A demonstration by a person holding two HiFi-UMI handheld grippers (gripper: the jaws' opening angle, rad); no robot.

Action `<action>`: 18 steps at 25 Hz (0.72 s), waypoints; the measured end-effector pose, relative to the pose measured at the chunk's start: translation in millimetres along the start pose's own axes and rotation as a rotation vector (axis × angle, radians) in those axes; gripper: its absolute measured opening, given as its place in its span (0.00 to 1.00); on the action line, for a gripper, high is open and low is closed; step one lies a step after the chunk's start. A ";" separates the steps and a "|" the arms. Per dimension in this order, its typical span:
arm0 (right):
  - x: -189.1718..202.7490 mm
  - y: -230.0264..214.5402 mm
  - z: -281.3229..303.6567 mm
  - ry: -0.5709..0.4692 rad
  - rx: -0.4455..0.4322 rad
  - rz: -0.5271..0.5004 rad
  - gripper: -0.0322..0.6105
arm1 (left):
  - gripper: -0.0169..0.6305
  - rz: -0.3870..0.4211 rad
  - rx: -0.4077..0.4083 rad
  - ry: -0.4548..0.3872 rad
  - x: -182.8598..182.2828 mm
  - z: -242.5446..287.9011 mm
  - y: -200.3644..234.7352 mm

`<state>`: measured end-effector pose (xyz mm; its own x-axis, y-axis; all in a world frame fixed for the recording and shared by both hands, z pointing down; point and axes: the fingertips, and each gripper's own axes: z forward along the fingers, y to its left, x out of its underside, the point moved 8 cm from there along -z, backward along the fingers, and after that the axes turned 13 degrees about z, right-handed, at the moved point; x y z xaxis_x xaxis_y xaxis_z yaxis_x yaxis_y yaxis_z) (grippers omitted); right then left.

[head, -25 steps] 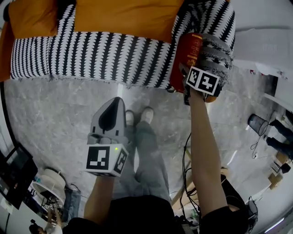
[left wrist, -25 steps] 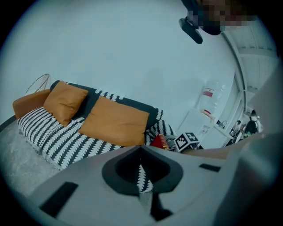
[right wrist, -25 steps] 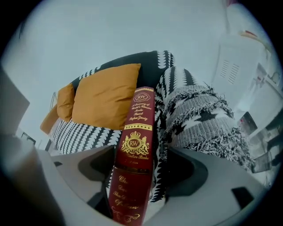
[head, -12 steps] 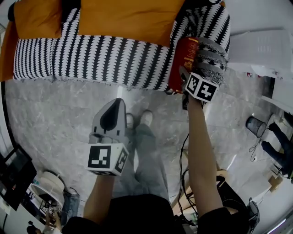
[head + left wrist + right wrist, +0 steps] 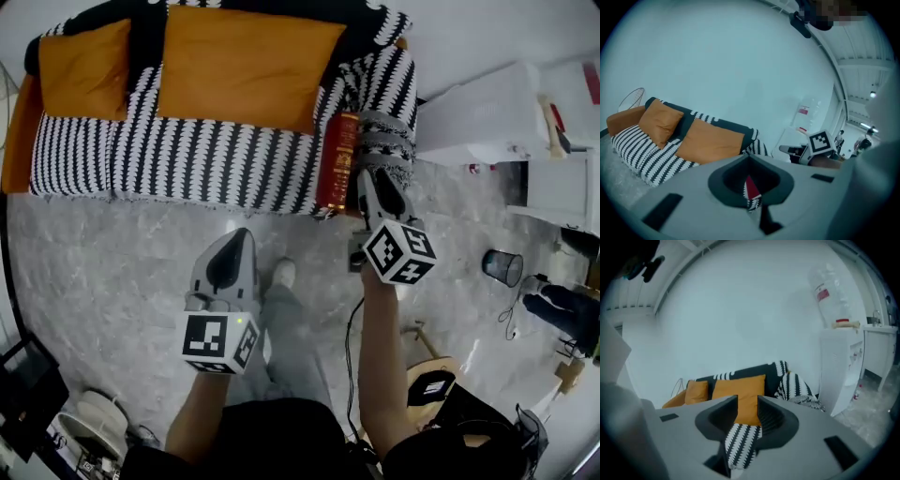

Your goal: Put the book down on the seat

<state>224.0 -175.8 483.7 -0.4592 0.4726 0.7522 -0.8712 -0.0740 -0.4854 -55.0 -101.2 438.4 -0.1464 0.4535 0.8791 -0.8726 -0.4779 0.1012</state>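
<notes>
The red book (image 5: 337,161), gold print on its spine, stands on edge against the near front of the sofa (image 5: 187,159) at its right end, just beside the right gripper (image 5: 373,178), whose released jaws have just been closing on nothing, while the left gripper (image 5: 239,234) is clenched and empty.

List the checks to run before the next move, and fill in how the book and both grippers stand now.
1. Right gripper free of the book: ok. Its jaws are apart, have just been closing, and have nothing between them.
2. Book lying flat: not ok. It stands on edge with its spine showing.
3. Book borne by the seat: cannot tell. It sits beside the striped armrest, and one end reaches the seat's front edge.
4. Left gripper empty: ok. Its jaws are together and hold nothing.
5. Room on the seat: ok. Bare stripes lie in front of the orange cushions.
</notes>
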 end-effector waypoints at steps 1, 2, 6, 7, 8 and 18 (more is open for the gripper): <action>-10.3 10.1 -16.7 -0.045 -0.012 0.002 0.25 | 0.05 0.002 0.010 -0.020 -7.0 -6.1 -5.7; -20.0 20.6 -34.1 -0.087 -0.022 0.004 0.22 | 0.05 0.009 0.020 -0.039 -14.5 -12.8 -11.2; -54.6 60.2 -101.8 -0.236 -0.048 -0.005 0.13 | 0.05 0.042 0.050 -0.119 -46.6 -35.3 -23.3; -61.3 69.6 -116.7 -0.270 -0.060 -0.002 0.11 | 0.05 0.051 0.050 -0.144 -56.4 -39.5 -24.3; -65.3 79.7 -132.1 -0.295 -0.078 0.005 0.10 | 0.05 0.061 0.049 -0.168 -66.3 -45.3 -26.6; -64.3 148.4 -251.0 -0.392 -0.155 -0.154 0.06 | 0.05 0.157 0.134 -0.283 -128.0 -96.9 -68.7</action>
<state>167.9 3.2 251.4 -0.3831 0.0968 0.9186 -0.9121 0.1178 -0.3927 -21.5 -53.5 273.8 -0.1227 0.1496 0.9811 -0.7780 -0.6283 -0.0015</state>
